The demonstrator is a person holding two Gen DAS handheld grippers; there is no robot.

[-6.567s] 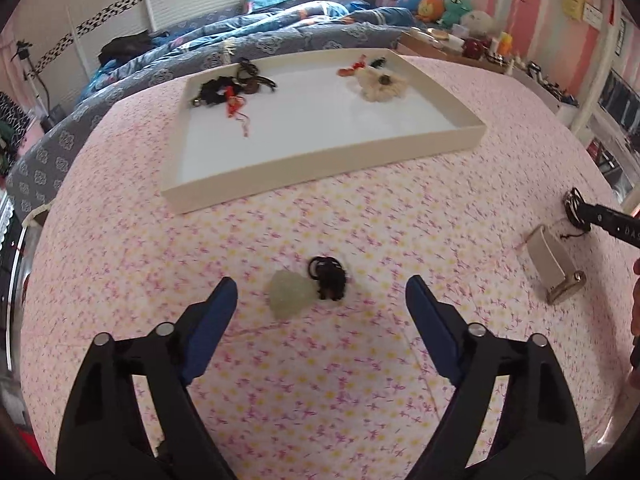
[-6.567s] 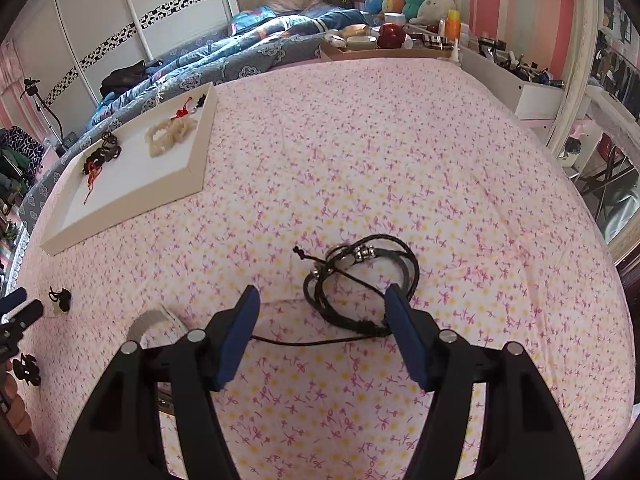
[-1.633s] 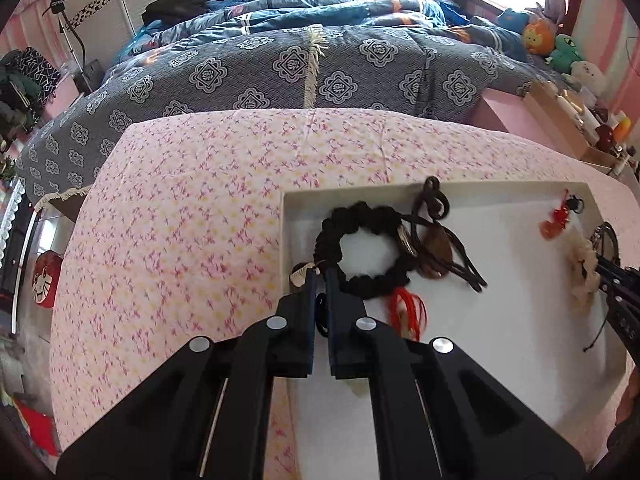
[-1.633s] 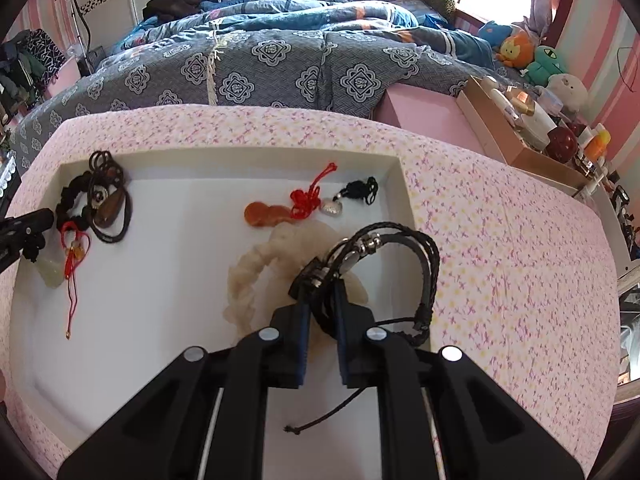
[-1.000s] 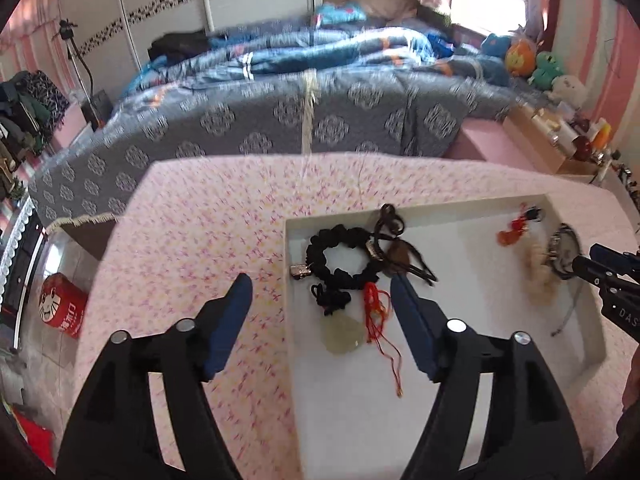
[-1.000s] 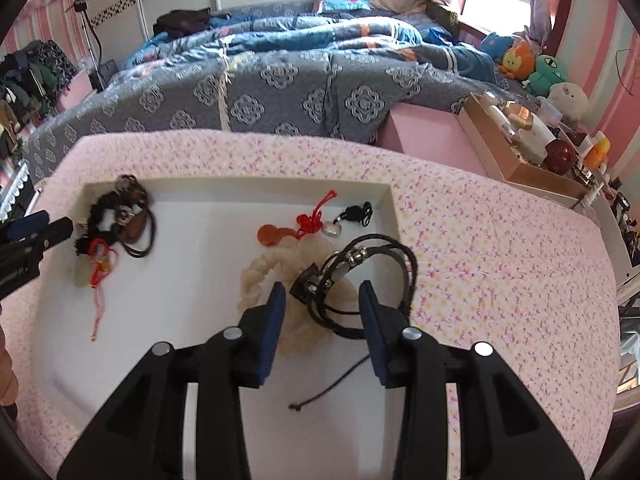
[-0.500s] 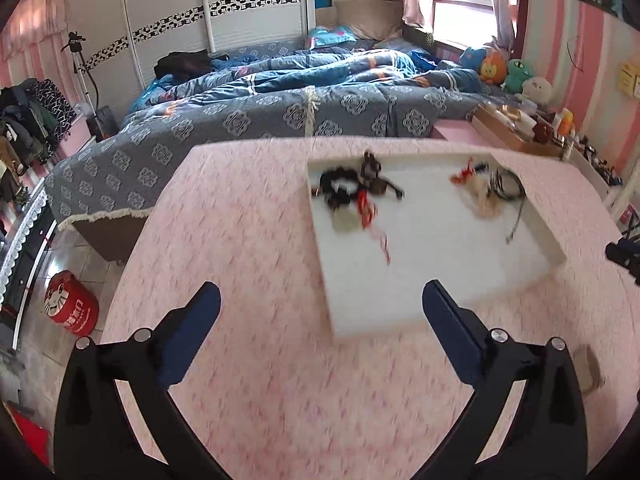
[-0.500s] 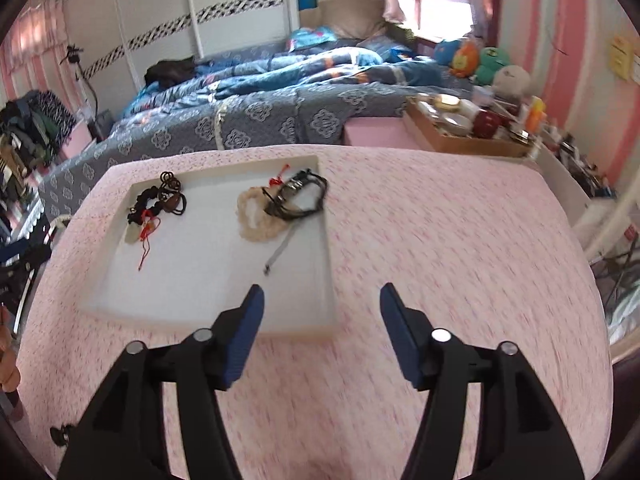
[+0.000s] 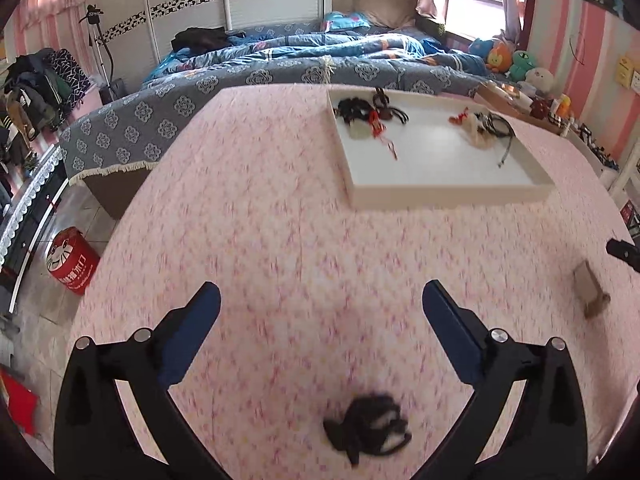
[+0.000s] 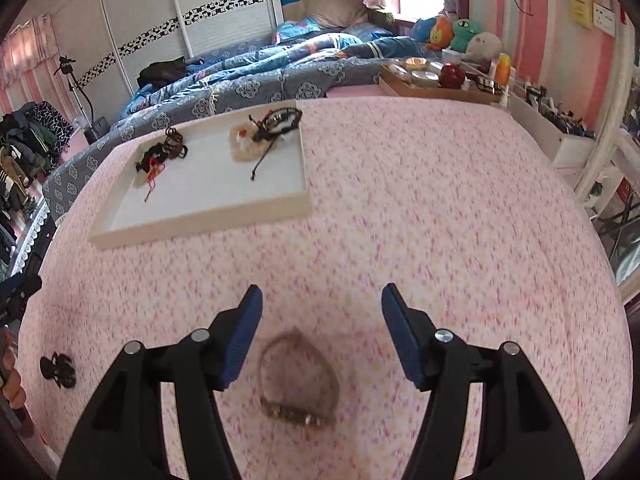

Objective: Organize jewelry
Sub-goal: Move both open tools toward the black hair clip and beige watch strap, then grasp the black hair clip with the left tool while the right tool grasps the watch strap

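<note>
Lying blurred, black knotted jewelry [image 9: 370, 428] and metal-clasped bracelet [image 10: 298, 380].

The tray [image 10: 208, 216] lies on the table [image 10: 400, 220], with a bracelet [image 10: 298, 378] nearer and the bed [image 10: 256, 80] behind

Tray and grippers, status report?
Left gripper open, empty, over black ornament. Right gripper open over bracelet. Tray holds two jewelry clusters. Path clear.

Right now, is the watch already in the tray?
No, the watch lies on the pink cloth between the right gripper's open fingers, well short of the tray.
</note>
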